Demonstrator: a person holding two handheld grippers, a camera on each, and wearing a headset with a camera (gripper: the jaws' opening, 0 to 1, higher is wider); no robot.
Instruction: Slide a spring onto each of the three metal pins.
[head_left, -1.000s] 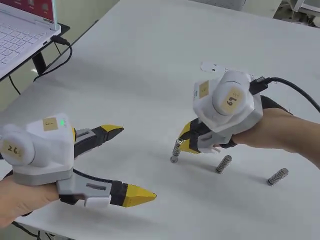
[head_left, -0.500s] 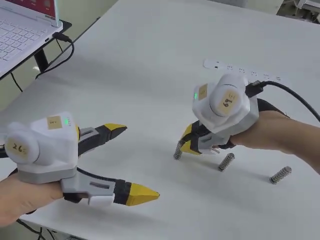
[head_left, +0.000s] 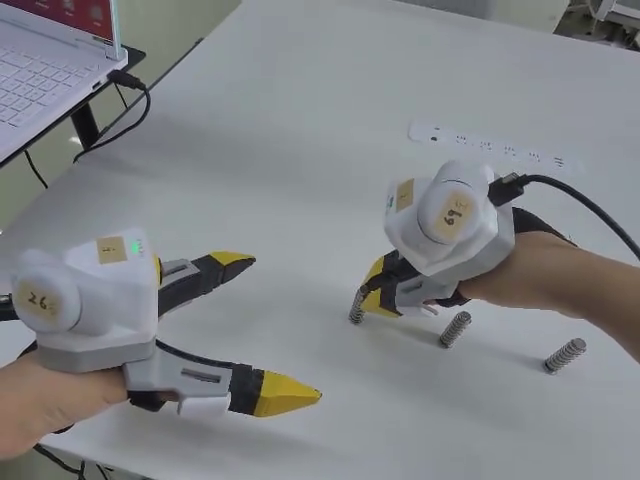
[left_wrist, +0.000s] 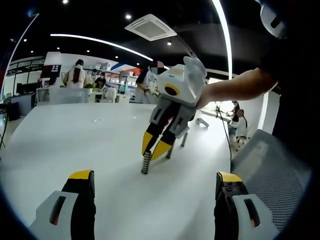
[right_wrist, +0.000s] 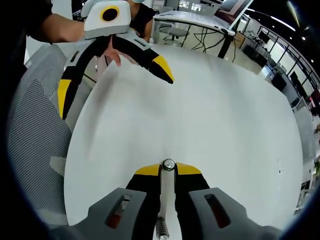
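While the right gripper (head_left: 372, 302) pinched a pin (right_wrist: 167, 165) standing on the table (head_left: 300, 150) (a spring (head_left: 356, 308) around it), the left gripper (head_left: 284, 329) hung wide open; a slackened pinch could topple it.

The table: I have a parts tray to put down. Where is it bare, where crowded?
Bare: the table between laptop and power strip, and the gap between the open left tool and the right tool. Crowded: around the right tool, shut on a pin, with one spring and a second spring beside it.
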